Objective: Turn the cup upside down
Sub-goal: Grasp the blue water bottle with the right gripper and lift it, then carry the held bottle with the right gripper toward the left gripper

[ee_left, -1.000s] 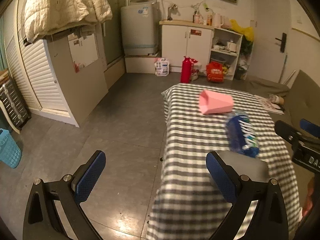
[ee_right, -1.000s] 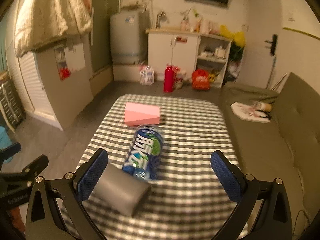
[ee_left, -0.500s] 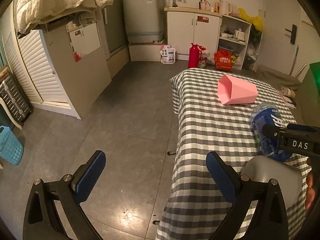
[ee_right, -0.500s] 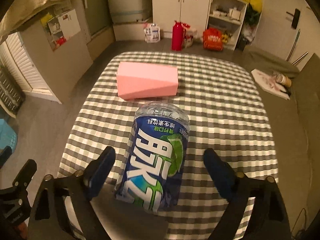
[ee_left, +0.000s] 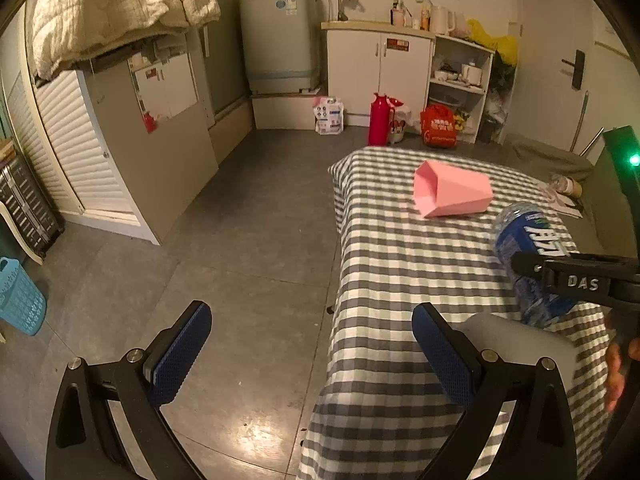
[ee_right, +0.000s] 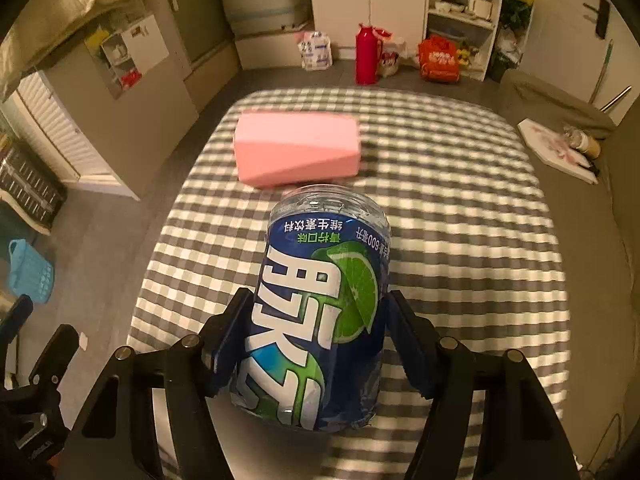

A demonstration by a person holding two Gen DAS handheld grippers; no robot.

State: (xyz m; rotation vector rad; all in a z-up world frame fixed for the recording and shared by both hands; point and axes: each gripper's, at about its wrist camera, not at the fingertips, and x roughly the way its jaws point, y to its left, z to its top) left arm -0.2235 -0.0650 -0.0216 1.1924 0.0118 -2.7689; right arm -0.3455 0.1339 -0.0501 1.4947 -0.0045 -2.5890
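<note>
A clear plastic bottle-cup with a blue lime label lies on its side on the checked tablecloth. My right gripper is shut on it, one finger against each side of the label. In the left wrist view the same cup shows at the right with a right finger across it. A pink faceted cup lies on its side just beyond, its mouth facing left. My left gripper stands open by the table's left edge, above the floor, holding nothing.
A grey block rests near the table's front edge, just under the blue cup. A hand shows at the right. A sofa flanks the table's right side. Floor, a red flask and cabinets lie beyond.
My right gripper has moved forward and down and shut on the blue-labelled cup, which was free between its open fingers before. The left gripper stays open and has barely shifted.
</note>
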